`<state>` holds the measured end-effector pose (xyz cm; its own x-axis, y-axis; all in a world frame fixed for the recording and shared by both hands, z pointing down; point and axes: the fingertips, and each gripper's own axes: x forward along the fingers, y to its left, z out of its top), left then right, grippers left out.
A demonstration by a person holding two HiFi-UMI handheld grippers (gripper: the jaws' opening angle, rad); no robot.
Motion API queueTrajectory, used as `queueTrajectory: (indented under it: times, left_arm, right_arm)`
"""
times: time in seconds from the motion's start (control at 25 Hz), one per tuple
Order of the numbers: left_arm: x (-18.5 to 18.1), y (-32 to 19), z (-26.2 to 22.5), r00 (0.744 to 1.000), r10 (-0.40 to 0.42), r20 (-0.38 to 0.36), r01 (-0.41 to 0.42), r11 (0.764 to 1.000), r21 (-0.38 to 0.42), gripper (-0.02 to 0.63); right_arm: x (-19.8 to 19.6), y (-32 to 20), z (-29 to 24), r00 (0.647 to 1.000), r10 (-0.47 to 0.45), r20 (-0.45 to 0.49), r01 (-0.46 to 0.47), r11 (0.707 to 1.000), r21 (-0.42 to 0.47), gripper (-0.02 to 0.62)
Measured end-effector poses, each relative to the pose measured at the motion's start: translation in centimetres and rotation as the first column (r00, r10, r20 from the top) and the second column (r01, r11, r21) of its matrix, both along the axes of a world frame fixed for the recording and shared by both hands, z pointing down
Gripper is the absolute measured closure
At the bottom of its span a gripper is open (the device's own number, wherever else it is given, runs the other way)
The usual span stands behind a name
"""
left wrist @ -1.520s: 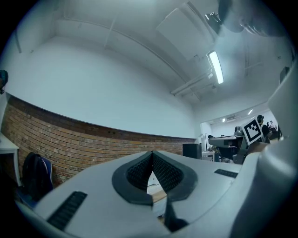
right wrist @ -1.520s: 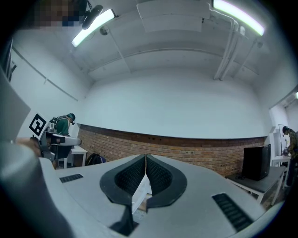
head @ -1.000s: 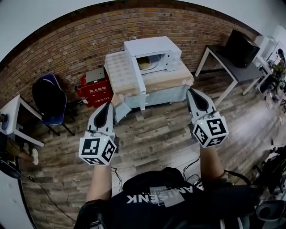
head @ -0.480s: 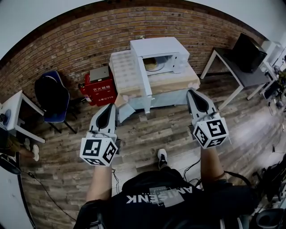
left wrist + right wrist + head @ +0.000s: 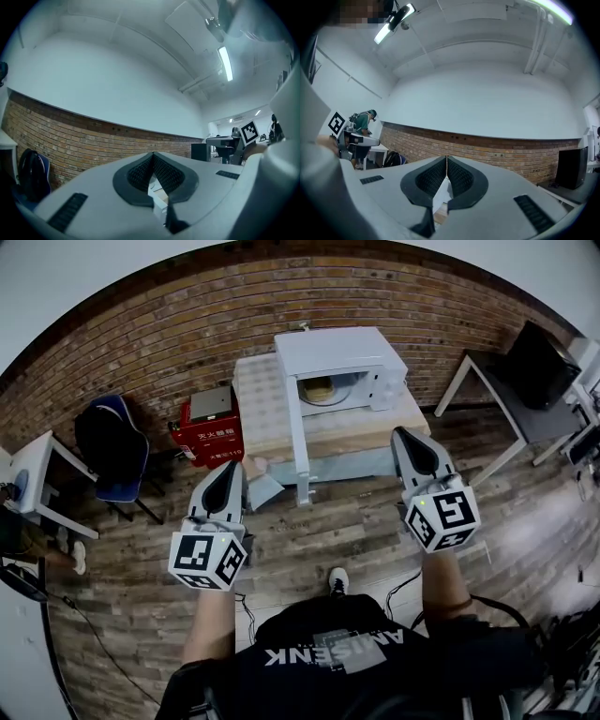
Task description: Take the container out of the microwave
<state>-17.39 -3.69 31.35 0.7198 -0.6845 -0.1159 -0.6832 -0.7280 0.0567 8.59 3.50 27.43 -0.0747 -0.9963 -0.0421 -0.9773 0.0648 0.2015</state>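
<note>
A white microwave (image 5: pixel 339 354) stands on a cloth-covered table (image 5: pixel 356 432) against the brick wall, its door (image 5: pixel 298 432) swung open toward me. Inside it sits a pale round container (image 5: pixel 323 387). My left gripper (image 5: pixel 232 468) is held level over the wooden floor, short of the table's left front corner, jaws shut with nothing in them. My right gripper (image 5: pixel 404 434) hovers near the table's right front edge, also shut and empty. In the left gripper view the left gripper (image 5: pixel 152 157) shows its tips meeting; the right gripper (image 5: pixel 446 159) looks the same in the right gripper view.
A red box (image 5: pixel 208 426) sits on the floor left of the table, and a blue chair (image 5: pixel 111 448) further left. A white desk (image 5: pixel 28 486) is at the far left. Another white desk with a black monitor (image 5: pixel 536 357) stands at the right.
The person has stepped toward the microwave, which now sits closer and more central in view. Both shut grippers travelled forward with them. A shoe has appeared on the floor below.
</note>
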Motion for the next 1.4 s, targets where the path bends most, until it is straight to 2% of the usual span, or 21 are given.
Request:
queueTrajectory:
  times: [0.32, 0.8, 1.16, 1.4]
  left_arm:
    - [5.4, -4.1, -0.8, 0.997, -0.081, 0.008, 0.081, 0.997, -0.006, 0.592]
    - [14.3, -6.7, -0.8, 0.992, -0.119, 0.052, 0.119, 0.993, -0.015, 0.592]
    - [14.6, -9.4, 0.5, 0.986, -0.152, 0.061, 0.155, 0.986, -0.053, 0.592]
    - [13.9, -12.6, 1.2, 0.992, -0.124, 0.033, 0.126, 0.991, -0.056, 0.592]
  right_arm:
    - [6.0, -4.1, -0.2, 0.998, -0.062, 0.014, 0.062, 0.998, 0.001, 0.552]
    - [14.3, -7.3, 0.3, 0.991, -0.129, 0.032, 0.129, 0.992, 0.001, 0.552]
    - [15.0, -11.3, 1.6, 0.986, -0.164, 0.023, 0.165, 0.986, -0.019, 0.552]
    - [14.0, -14.3, 1.9, 0.990, -0.141, 0.013, 0.141, 0.990, -0.008, 0.552]
